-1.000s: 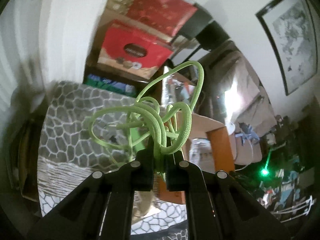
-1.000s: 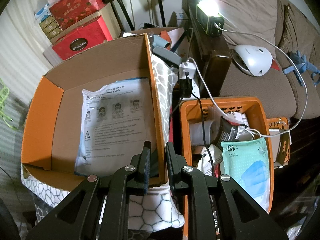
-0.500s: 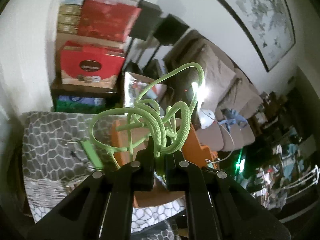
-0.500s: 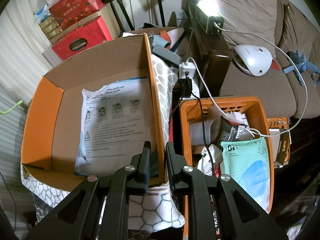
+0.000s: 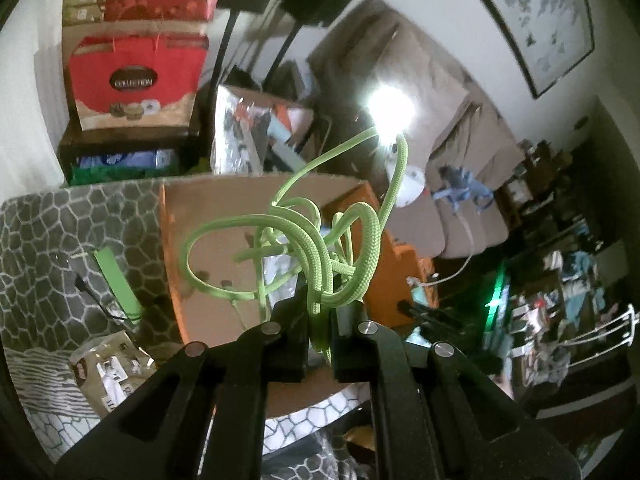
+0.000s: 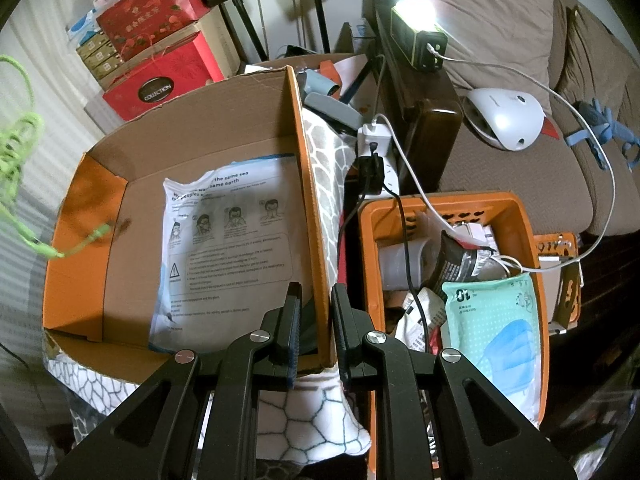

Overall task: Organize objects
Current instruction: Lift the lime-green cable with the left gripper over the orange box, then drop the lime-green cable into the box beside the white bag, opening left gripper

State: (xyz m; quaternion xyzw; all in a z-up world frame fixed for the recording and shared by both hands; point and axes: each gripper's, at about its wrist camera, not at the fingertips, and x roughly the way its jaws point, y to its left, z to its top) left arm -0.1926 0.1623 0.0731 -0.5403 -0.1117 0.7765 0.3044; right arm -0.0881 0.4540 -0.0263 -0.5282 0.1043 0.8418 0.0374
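Jaws pinching green cord (image 5: 320, 240), clamping box wall (image 6: 310, 216)

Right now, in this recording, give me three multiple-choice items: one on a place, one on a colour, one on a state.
1. Where does the printed mask packet lie?
A. in the cardboard box
B. on the sofa
C. in the orange basket

2. What colour is the cord in the left gripper?
A. red
B. light green
C. white

3. The right gripper is
A. wide open in the air
B. shut on the box's side wall
C. holding a cable

A: the packet lies on the box floor.
B: the braided tangle is light green.
B: its jaws pinch the wall.
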